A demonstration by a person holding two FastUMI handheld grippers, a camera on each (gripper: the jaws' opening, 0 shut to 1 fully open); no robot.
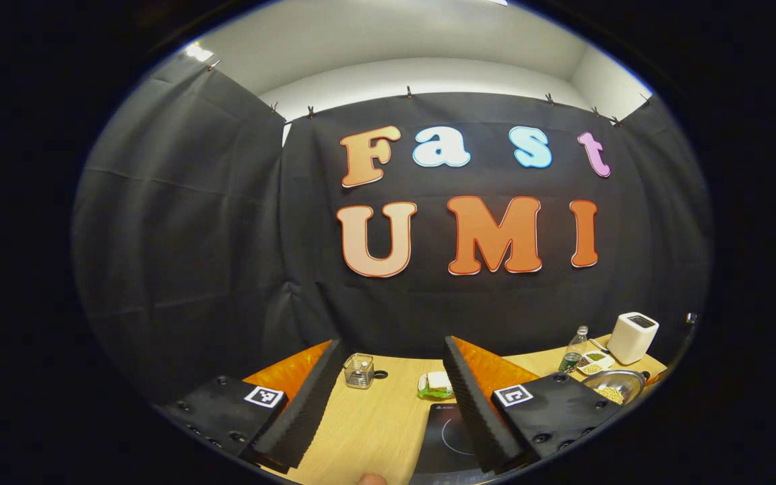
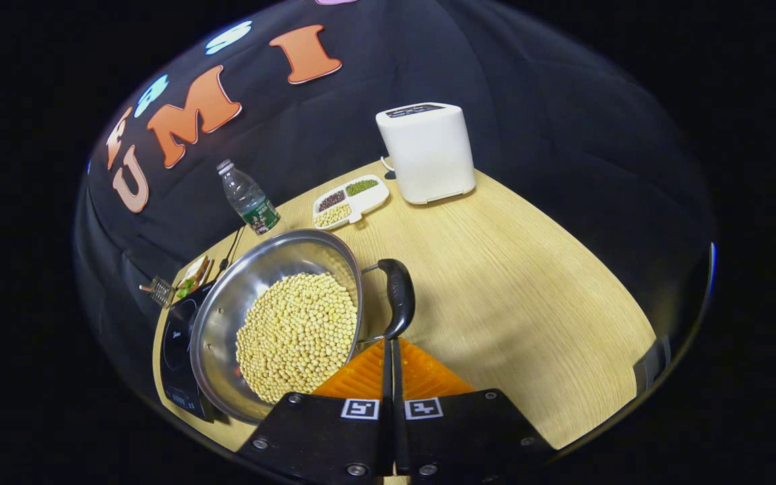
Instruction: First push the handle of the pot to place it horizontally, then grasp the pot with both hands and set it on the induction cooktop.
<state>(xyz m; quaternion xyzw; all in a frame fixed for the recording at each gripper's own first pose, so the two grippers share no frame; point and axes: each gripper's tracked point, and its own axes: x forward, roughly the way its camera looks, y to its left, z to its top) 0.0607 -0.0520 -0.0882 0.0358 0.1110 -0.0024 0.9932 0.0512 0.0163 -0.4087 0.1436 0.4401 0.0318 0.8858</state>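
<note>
Right gripper view: pot (image 2: 273, 316) of soybeans on worktop (image 2: 509, 283) beside induction cooktop (image 2: 176, 343), right gripper (image 2: 391, 360) jaws clenched at handle (image 2: 397, 296); push underway, swing handle next; left gripper (image 1: 388, 391) jaws released.

Each gripper, left gripper (image 1: 388, 404) and right gripper (image 2: 391, 377), has a flat black body studded with round screws, a small square black-and-white coded marker on each side, and wedge-shaped fingers (image 1: 300, 411) with ribbed inner faces.
</note>
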